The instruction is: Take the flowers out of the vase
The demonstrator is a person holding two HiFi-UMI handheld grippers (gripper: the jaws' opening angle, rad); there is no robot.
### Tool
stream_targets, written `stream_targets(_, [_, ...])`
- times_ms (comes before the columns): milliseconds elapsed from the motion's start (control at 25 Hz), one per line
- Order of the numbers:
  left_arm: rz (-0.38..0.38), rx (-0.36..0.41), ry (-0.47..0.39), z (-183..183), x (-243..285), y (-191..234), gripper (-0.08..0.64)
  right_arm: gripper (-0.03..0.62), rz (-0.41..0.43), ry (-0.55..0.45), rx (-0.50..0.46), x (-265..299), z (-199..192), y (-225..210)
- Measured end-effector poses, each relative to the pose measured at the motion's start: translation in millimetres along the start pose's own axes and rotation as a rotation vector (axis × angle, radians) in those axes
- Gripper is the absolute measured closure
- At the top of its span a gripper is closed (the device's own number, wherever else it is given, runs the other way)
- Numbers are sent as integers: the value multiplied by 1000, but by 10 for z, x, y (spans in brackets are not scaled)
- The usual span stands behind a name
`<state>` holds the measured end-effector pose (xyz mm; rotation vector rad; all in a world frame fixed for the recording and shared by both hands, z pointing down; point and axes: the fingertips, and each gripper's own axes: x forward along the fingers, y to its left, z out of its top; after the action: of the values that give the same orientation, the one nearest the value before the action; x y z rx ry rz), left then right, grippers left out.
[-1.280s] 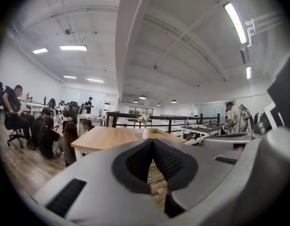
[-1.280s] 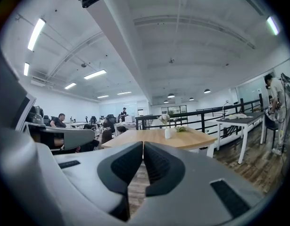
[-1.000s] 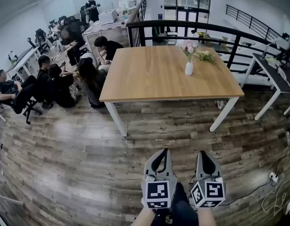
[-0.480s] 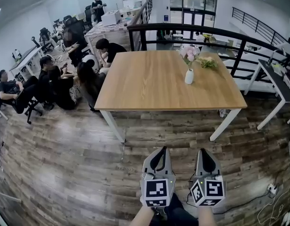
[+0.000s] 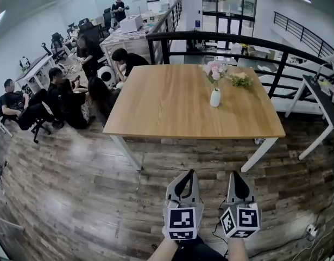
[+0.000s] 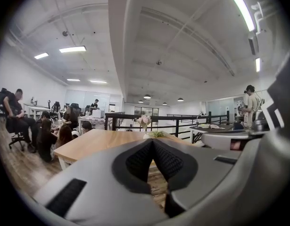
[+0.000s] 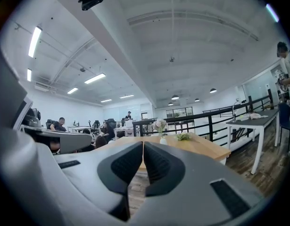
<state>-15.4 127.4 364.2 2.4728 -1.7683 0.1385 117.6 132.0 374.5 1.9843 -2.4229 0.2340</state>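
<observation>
The table (image 5: 156,107) has been brought nearer, so only the approach is judged under way. The flowers (image 5: 214,69) are left in the vase (image 5: 215,98) on its far right; left gripper (image 5: 188,174) and right gripper (image 5: 235,174) are kept pressed together, empty

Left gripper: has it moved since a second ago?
Yes. The left gripper has come forward toward the wooden table: less floor now lies between its shut tips and the table's near edge.
</observation>
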Motion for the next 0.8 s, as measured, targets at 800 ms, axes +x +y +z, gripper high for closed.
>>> stream_targets(800, [-14,1,41,-86,935,166,528,574,-16,41,24,848,-137,-317])
